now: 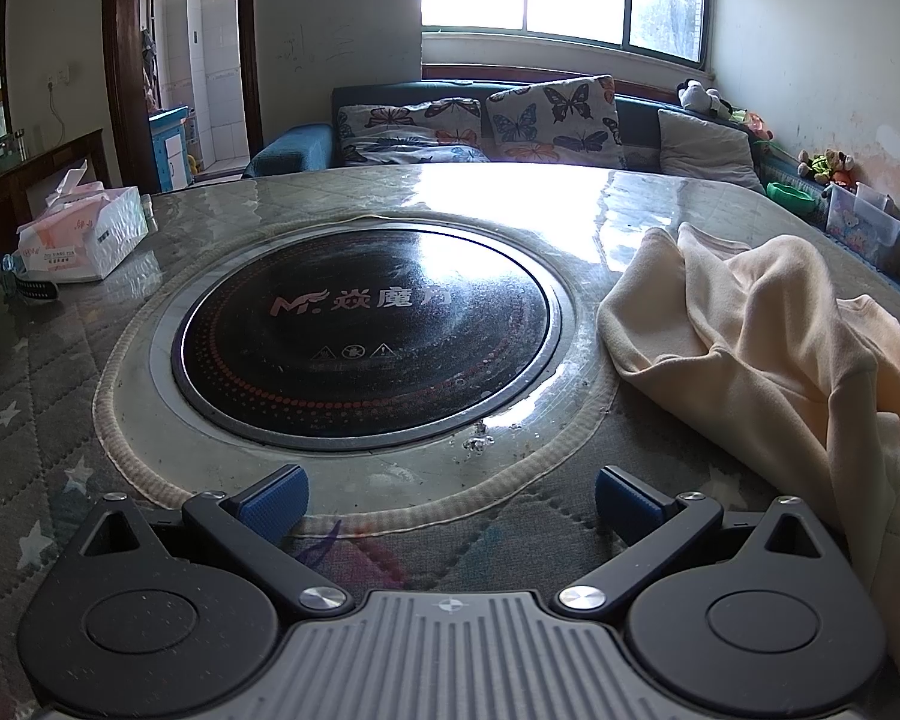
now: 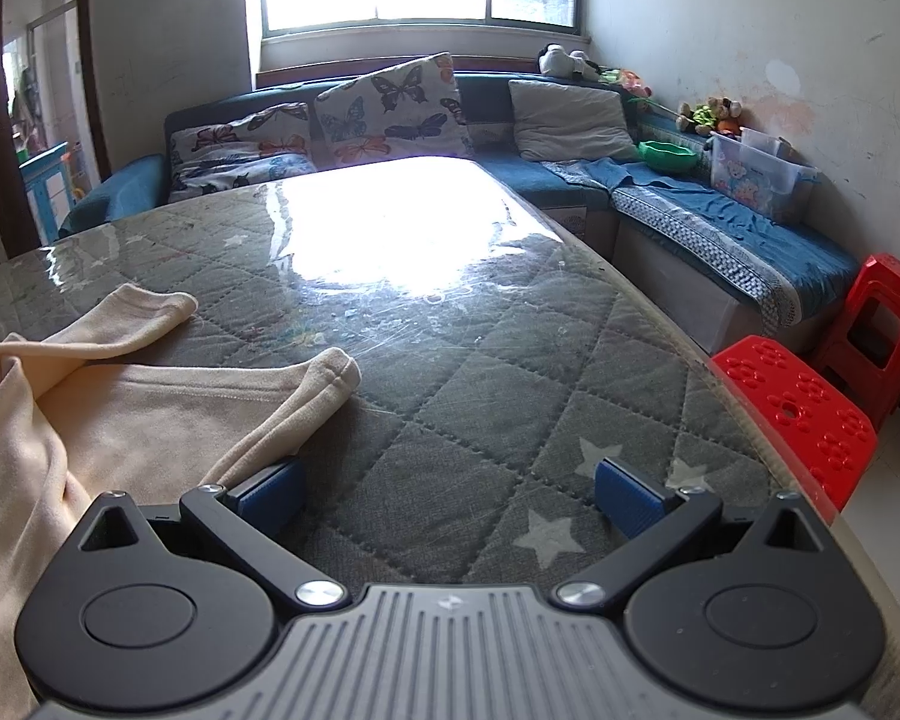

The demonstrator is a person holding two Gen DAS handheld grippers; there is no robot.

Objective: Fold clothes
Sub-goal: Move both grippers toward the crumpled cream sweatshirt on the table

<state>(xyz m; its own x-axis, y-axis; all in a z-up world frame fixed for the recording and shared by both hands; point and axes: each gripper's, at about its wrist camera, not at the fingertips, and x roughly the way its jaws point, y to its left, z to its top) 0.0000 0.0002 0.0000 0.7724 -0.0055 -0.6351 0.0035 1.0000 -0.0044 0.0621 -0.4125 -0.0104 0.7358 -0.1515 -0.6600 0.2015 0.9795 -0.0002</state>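
Two matching hand-held grippers, black and grey with blue pads

The left gripper [image 1: 447,501] and right gripper [image 2: 447,498] each have a ribbed grey centre plate bearing a small crosshair mark, round black housings either side, black link arms on silver screws, and ridged blue fingertips [image 2: 624,495].

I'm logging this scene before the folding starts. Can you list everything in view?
garment: one, cream, crumpled on the table between the grippers
table: one, grey quilted cover with stars under clear film
induction hob: one, black, set in the table's middle
tissue box: one, white and pink, table's far left
sofa: one, blue, behind the table
butterfly cushions: two, on the sofa
stools: two, red, right of the table
left gripper: open, empty
right gripper: open, empty
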